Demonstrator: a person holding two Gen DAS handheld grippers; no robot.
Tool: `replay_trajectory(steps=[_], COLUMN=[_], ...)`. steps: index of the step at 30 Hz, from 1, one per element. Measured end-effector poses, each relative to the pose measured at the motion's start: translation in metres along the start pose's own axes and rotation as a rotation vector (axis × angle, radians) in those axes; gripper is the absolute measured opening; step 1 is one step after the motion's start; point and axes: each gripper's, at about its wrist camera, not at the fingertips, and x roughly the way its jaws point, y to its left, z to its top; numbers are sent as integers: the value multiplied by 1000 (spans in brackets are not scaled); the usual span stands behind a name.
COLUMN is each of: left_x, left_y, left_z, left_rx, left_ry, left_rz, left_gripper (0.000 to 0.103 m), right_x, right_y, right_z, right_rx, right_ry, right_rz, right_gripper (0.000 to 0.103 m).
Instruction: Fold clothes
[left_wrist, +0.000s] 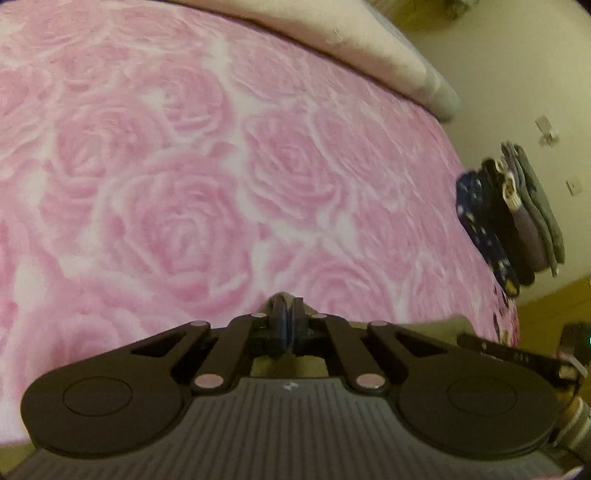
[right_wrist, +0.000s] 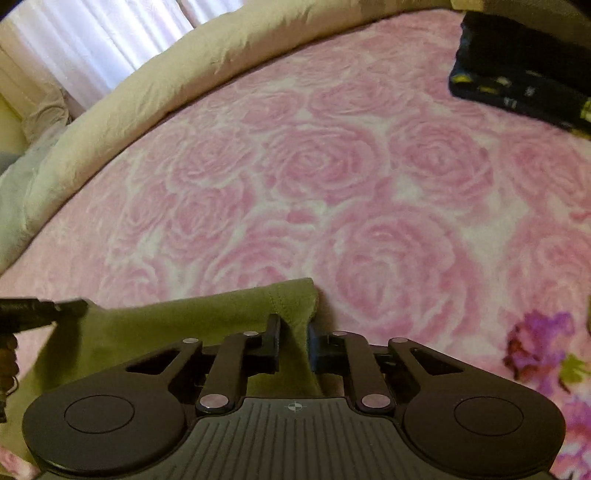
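An olive-green garment (right_wrist: 166, 332) lies at the near edge of the pink rose-patterned bedspread (right_wrist: 332, 166). In the right wrist view my right gripper (right_wrist: 294, 325) is shut on a raised fold at the garment's right corner, the cloth pinched between both pads. My left gripper (left_wrist: 286, 312) has its jaws pressed together, with a small tip of cloth poking out beyond them. Olive fabric (left_wrist: 436, 325) shows under and to the right of it. In the right wrist view the left gripper (right_wrist: 70, 307) sits at the garment's left corner.
A stack of folded dark and grey clothes (left_wrist: 517, 214) sits at the bed's far right edge; its navy patterned layer (right_wrist: 517, 77) shows at top right. A cream duvet (right_wrist: 147, 96) runs along the far side, with white curtains (right_wrist: 92, 37) behind it.
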Motion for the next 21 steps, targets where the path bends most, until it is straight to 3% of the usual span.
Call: replay_trajectory(steps=[3,4,5,6,8,10,12,16,18,20,21], left_x=[2,1,1,-5,-28,-48,-63,-66,-61,-65,-67], left_y=[-7,-11,-15,-14,-8,-2,-4,-2,13,33,44], left_z=[-5,-6,-6,-5,-4,-11,-25,-67,-75,-67,-62], left_rx=[36,52,68,56,-26,-76,-22,154,206,142,104], left_ry=[-36,-50,-64,-99,-205,-249,-210,-35,-26,-100,-141], left_rz=[39,52,65,75,85,78,63,73,136,175,193], left_gripper=[2,5,8,9,13,12,3,2,2,3,2], right_x=[2,1,-2,-6,-16,-22,-18,4,13,16,14], right_y=[0,1,3,6,19,37,55,80,79,75,74], right_z=[-2,-1,1,3,7,8,5,-9,-15,-19,-21], right_rx=[51,61,65,69,13,-67,-140,-309,-344,-367,-370], right_ry=[-24,-38,-54,-70,-133,-167,-138,-42,-16,-12,-16], right_rz=[-22,-49,-90,-131,-189,-181,-110,-48,-62,-96,-112], right_gripper=[17,30,64,71,71,71,71,71,71,70,62])
